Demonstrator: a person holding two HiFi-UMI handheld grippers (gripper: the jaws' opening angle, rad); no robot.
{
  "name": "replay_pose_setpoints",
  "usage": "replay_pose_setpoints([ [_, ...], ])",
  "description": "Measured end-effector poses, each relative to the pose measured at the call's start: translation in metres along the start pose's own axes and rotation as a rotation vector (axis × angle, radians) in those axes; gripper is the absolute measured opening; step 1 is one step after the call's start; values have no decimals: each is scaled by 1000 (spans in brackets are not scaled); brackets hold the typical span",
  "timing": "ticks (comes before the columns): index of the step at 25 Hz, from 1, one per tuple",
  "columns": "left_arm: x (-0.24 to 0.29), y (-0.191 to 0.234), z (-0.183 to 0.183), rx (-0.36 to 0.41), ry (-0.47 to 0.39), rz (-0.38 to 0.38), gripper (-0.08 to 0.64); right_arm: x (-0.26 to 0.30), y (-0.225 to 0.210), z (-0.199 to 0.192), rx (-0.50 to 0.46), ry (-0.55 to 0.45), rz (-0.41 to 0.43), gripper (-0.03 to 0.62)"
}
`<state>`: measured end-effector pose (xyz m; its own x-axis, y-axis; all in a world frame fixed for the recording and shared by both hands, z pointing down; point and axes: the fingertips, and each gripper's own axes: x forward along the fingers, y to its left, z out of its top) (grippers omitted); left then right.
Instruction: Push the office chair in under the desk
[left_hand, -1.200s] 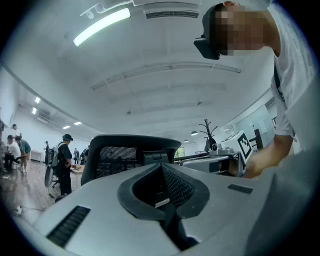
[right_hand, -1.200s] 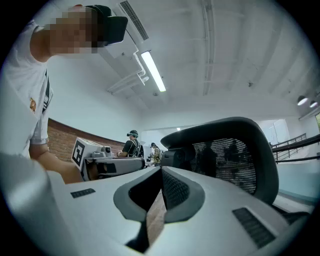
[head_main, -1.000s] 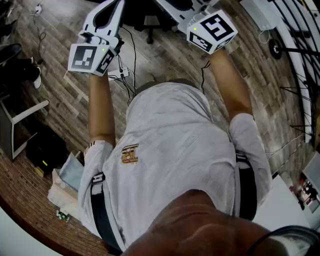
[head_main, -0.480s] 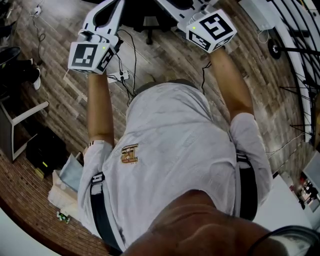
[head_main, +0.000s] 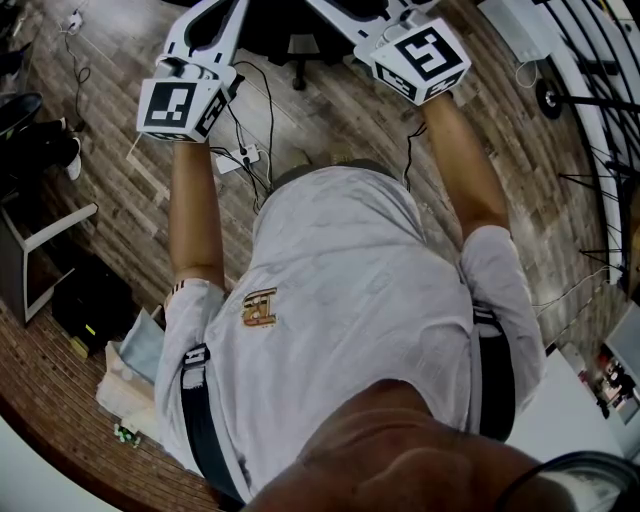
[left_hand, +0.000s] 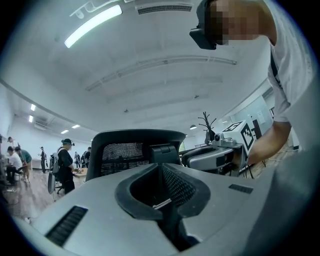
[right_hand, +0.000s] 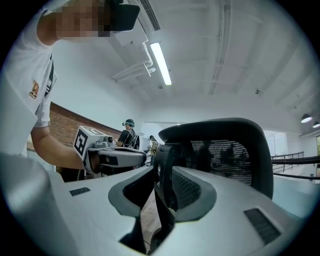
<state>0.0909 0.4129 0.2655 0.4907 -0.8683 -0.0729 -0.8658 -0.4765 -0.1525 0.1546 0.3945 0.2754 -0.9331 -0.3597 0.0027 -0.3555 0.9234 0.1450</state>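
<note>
The black mesh office chair (left_hand: 135, 147) (right_hand: 225, 150) stands right ahead of both grippers, and its wheeled base (head_main: 295, 45) shows at the top of the head view. My left gripper (left_hand: 162, 200) (head_main: 222, 12) is shut on a black bar of the chair's back frame. My right gripper (right_hand: 157, 200) (head_main: 350, 12) has a matching black frame bar (right_hand: 164, 170) between its jaws. Those jaws are opening, and a gap shows on the bar's left side. The desk is not in view.
A power strip with cables (head_main: 240, 155) lies on the wooden floor just ahead of the person's feet. To the left stand a white frame (head_main: 40, 235) and a black box (head_main: 90, 305). People (left_hand: 65, 165) stand in the background.
Both marker cubes have shifted slightly forward, toward the chair. The rest of the scene looks the same.
</note>
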Motion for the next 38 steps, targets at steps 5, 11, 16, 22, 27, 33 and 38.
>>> replay_pose_setpoints([
  [5, 2, 2, -3, 60, 28, -22, 34, 4, -1, -6, -50, 42, -1, 157],
  [11, 7, 5, -18, 185, 104, -76, 130, 14, -5, -14, -151, 113, -13, 220],
  [16, 12, 11, -40, 365, 212, -101, 216, 20, -8, -26, -281, 193, -40, 238],
  [22, 18, 19, -69, 554, 322, -113, 288, 25, -16, -45, -455, 294, -85, 247],
  [27, 27, 26, -87, 701, 392, -128, 305, 29, -24, -58, -593, 370, -117, 252],
  [33, 39, 44, -104, 818, 458, -132, 319, 39, -33, -76, -723, 462, -132, 253],
  [38, 48, 57, -113, 885, 485, -124, 324, 44, -36, -83, -799, 493, -133, 256],
])
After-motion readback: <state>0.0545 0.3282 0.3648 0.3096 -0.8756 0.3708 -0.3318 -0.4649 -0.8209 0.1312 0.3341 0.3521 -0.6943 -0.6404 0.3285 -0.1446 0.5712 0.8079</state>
